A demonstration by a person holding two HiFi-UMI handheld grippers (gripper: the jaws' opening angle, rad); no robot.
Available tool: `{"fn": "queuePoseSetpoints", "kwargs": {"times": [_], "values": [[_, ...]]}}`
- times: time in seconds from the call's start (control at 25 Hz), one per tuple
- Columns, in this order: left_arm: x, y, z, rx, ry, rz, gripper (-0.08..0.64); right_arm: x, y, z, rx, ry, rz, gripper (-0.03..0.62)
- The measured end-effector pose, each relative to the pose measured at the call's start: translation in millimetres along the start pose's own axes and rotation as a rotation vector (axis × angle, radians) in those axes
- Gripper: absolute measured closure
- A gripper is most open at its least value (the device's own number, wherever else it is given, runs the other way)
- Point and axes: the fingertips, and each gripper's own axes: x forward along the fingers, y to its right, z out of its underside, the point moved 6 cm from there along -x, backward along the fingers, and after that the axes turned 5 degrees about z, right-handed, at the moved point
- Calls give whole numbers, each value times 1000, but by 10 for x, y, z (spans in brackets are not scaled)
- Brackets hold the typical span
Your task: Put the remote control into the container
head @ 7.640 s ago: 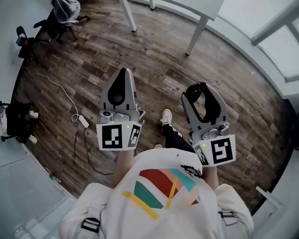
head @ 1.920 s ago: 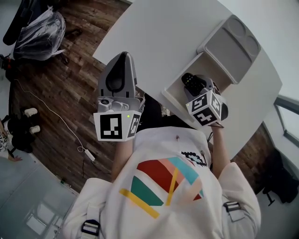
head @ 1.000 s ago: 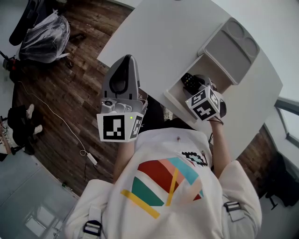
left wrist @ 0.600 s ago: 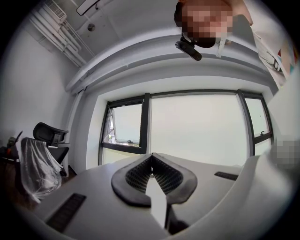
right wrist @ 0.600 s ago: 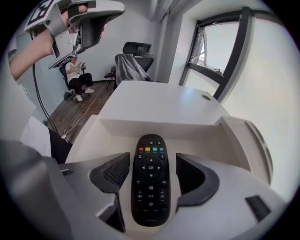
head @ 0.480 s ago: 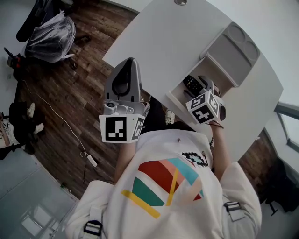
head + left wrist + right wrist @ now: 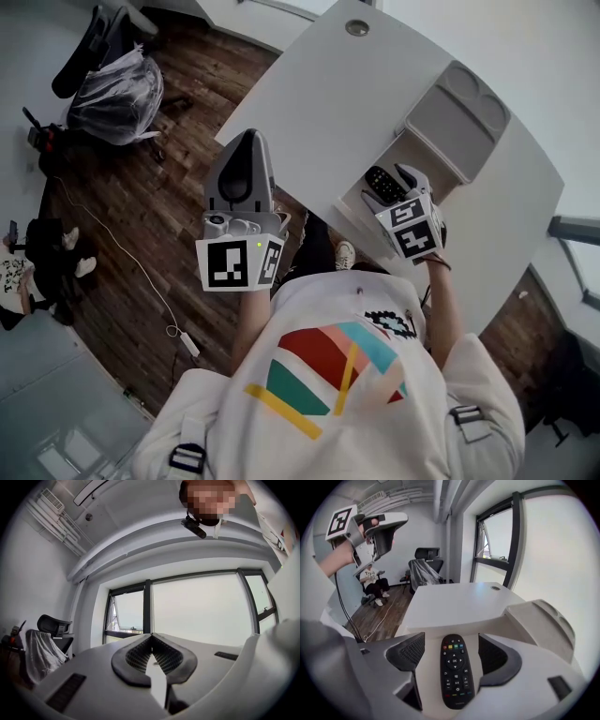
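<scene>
One remote control (image 7: 455,672) lies flat inside the container (image 7: 454,626), untouched between my right gripper's (image 7: 451,651) just-opened, wide-apart jaws; my left gripper (image 7: 151,638), well apart from the container, is closed and empty.

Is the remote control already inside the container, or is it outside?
Inside. The remote control lies flat, buttons up, on the floor of the white container, with the container's walls around it.

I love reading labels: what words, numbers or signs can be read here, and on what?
"OK": on the centre button of the remote control.
Other remote buttons and the print at its lower end: too small to read.
Square markers: black-and-white patterns, no letters.
</scene>
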Motion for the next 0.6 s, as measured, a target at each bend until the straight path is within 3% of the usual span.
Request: {"fn": "queuePoseSetpoints", "kwargs": {"times": [0.12,0.32,0.44,0.48,0.6], "values": [[-28,55,-85,21,23,8,552,-210,107,-209,87,134,14,238],[-109,178,-197,32,48,17,552,-789,299,-503,254,403,-54,247],[-147,228,-278,40,77,20,552,-1151,454,-642,379,595,-12,546],[-159,244,-312,42,89,20,552,-1269,473,-681,381,644,8,591],[-187,298,-433,49,120,25,552,-1601,418,-804,283,745,78,591]]}}
